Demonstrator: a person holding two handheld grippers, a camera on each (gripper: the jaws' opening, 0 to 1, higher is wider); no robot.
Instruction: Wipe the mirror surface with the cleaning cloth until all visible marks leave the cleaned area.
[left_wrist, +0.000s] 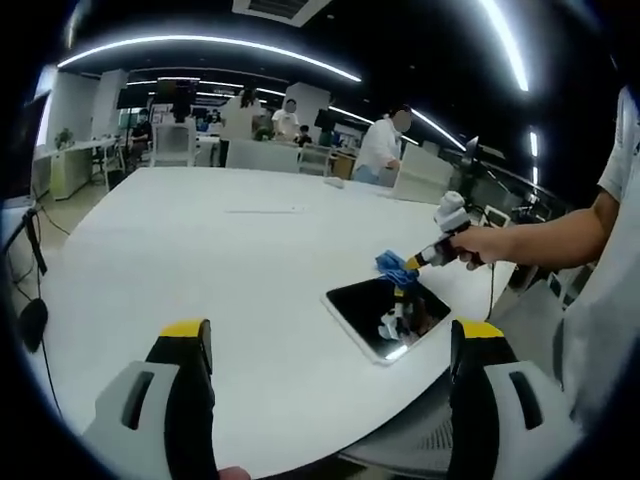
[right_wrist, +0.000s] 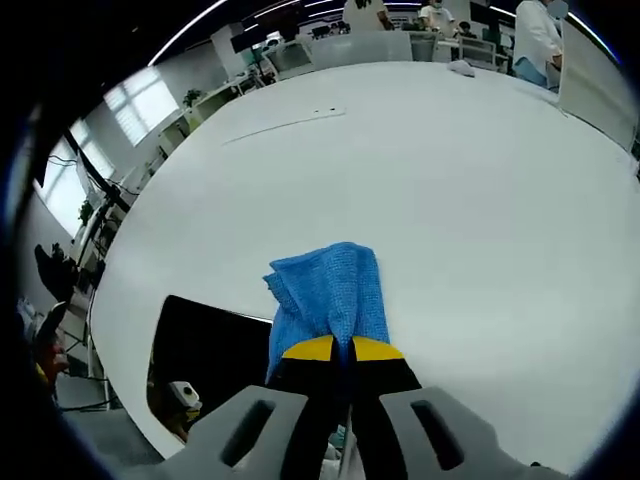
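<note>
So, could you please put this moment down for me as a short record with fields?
setting: large white table in an open office, people at its far end
mirror: dark reflective rectangle lying flat near the table's edge
cloth: blue cleaning cloth, bunched, at the mirror's edge
right gripper: jaws closed on the cloth, held in a person's hand
left gripper: jaws wide apart, holding nothing, short of the mirror
marks on mirror: cannot tell

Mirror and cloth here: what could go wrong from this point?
The mirror lies near the table edge, so a hard wipe might push it off. The right gripper pinches the blue cloth by one end, so it may bunch up. The left gripper is open, not steadying the mirror.
</note>
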